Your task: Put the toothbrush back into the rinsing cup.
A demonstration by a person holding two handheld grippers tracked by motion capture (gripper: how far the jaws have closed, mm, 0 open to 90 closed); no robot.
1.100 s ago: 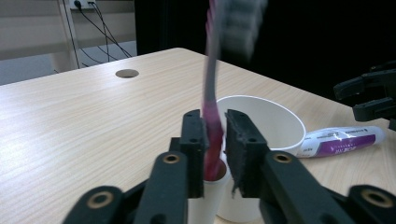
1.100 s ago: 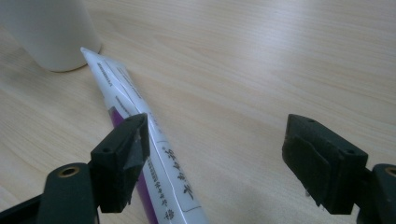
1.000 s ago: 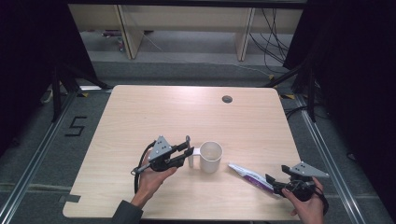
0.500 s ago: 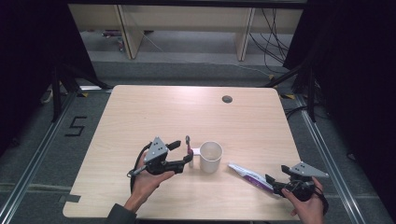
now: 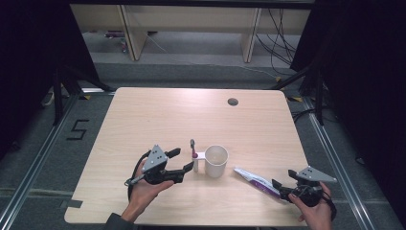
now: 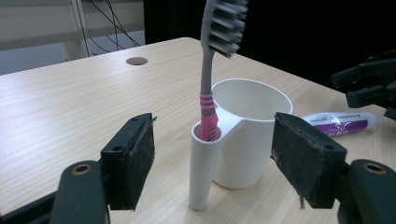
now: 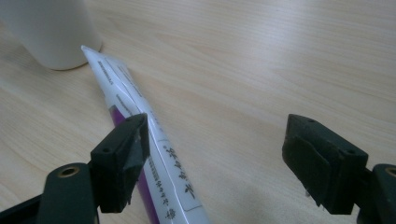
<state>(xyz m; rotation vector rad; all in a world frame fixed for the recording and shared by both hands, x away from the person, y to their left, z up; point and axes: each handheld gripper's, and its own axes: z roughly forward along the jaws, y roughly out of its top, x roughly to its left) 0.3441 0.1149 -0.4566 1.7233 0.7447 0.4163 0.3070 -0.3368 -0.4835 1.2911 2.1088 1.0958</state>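
A white cup point(image 5: 216, 160) stands near the table's front, with a narrow holder tube point(image 6: 203, 168) on its left side. A pink and grey toothbrush point(image 6: 205, 70) stands upright in that tube, bristles up. My left gripper point(image 5: 183, 159) is just left of the cup. Its jaws have just been opening and stand wide on either side of the tube, pads clear of it. A white and purple toothpaste tube point(image 5: 256, 181) lies flat to the right of the cup. My right gripper point(image 7: 219, 158) is open at its near end, and the tube point(image 7: 140, 121) runs past the left jaw untouched.
The wooden table point(image 5: 167, 115) has a round cable hole point(image 5: 232, 101) at the back right. Dark curtains flank both sides, and shelving legs and cables lie on the floor beyond the far edge.
The left gripper's jaws have spread apart off the toothbrush, which stays upright in the holder, and the hand has drawn back a little. The right hand has kept still.
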